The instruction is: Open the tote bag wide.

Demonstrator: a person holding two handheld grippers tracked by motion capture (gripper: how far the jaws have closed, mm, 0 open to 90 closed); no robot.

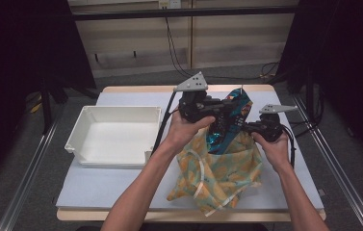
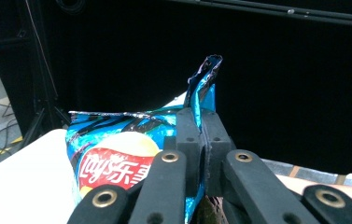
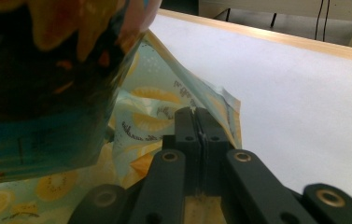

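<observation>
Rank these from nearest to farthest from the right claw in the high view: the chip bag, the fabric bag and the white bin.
1. fabric bag: pinched in the right claw.
2. chip bag: just left, held by the left claw.
3. white bin: far left of table.

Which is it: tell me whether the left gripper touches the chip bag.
Touching. The left gripper view shows the left gripper shut on the chip bag.

Both forearms are bare, no sleeves showing. Each black handheld gripper [image 1: 211, 109] [image 1: 257, 128] carries a grey three-cornered plate on top, trails a black cable, and has matte black jaws with brass-ringed pivot screws.
</observation>
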